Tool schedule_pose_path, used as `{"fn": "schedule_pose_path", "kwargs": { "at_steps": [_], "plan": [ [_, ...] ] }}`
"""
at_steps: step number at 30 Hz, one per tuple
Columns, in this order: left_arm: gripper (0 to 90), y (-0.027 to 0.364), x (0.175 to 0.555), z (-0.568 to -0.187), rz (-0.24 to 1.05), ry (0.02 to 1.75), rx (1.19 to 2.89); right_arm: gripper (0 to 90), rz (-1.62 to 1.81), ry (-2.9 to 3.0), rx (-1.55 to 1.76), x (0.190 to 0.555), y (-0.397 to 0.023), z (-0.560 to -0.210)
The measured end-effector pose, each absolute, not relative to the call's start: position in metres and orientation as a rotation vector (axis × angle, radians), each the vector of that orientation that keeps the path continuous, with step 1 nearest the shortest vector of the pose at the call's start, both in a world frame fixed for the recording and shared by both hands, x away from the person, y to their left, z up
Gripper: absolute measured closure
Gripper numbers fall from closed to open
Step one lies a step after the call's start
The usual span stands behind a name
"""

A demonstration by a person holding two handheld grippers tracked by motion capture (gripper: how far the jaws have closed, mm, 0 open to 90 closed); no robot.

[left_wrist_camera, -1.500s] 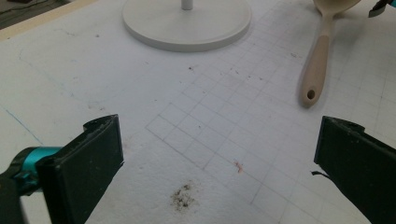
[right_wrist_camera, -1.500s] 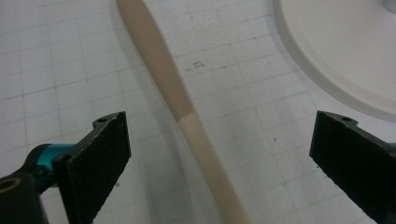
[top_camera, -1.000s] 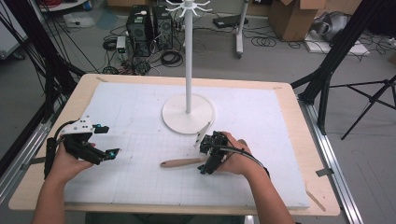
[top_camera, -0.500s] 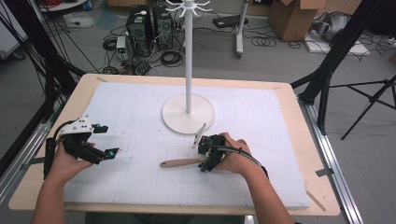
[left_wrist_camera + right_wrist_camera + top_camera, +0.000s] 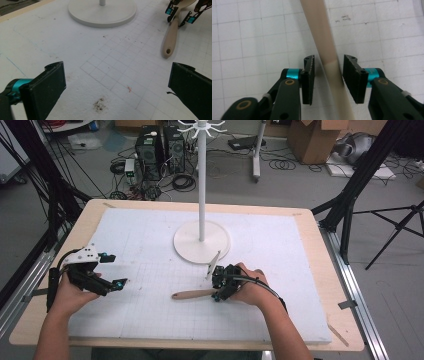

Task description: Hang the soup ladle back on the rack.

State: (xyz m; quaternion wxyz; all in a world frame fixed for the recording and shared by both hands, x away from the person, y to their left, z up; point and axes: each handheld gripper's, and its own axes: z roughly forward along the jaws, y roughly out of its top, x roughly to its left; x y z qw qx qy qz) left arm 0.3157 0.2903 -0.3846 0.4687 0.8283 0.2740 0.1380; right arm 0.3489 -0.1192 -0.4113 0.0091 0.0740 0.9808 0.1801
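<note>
A utensil with a light wooden handle (image 5: pixel 192 294) lies flat on the white gridded mat (image 5: pixel 150 320), its pale head (image 5: pixel 214 264) pointing toward the stand. My right gripper (image 5: pixel 218 287) is down over the handle (image 5: pixel 319 32). It is open, one jaw on each side of the handle with a narrow gap on both sides (image 5: pixel 329 75). My left gripper (image 5: pixel 115 270) rests at the mat's left, open wide with nothing between its jaws (image 5: pixel 117 87). From there I see the handle (image 5: pixel 170 37) with a hole at its end and the right gripper (image 5: pixel 181 15) farther off.
A white hook stand (image 5: pixel 201 180) rises from a round base (image 5: pixel 201 242) at the middle back of the mat; the base (image 5: pixel 102 12) lies ahead of the left gripper. The wooden table edge (image 5: pixel 345 320) frames the mat. Cables and computer cases lie on the floor beyond.
The right gripper has eased slightly lower and leftward over the utensil handle. The left gripper and the utensil have not moved.
</note>
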Motion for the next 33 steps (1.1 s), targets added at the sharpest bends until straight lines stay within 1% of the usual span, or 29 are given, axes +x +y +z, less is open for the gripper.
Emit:
{"fn": "schedule_pose_path", "kwargs": {
  "at_steps": [3,12,16,25,33],
  "plan": [
    [1.6,0.29,0.316,-0.384,0.339,0.67,2.032,68.7,0.568,3.06,0.229,0.348,-0.119,-0.411],
    [1.6,0.291,0.315,-0.384,0.342,0.671,2.029,71.7,0.581,3.061,0.19,0.348,-0.12,-0.411],
    [1.6,0.292,0.315,-0.383,0.343,0.671,2.026,76.9,0.582,3.065,0.177,0.348,-0.119,-0.411],
    [1.6,0.292,0.315,-0.384,0.344,0.673,2.022,77.3,0.612,3.074,0.252,0.35,-0.122,-0.411],
    [1.6,0.295,0.315,-0.382,0.346,0.675,2.012,77.2,0.802,2.998,0.316,0.352,-0.141,-0.395]
  ]
}}
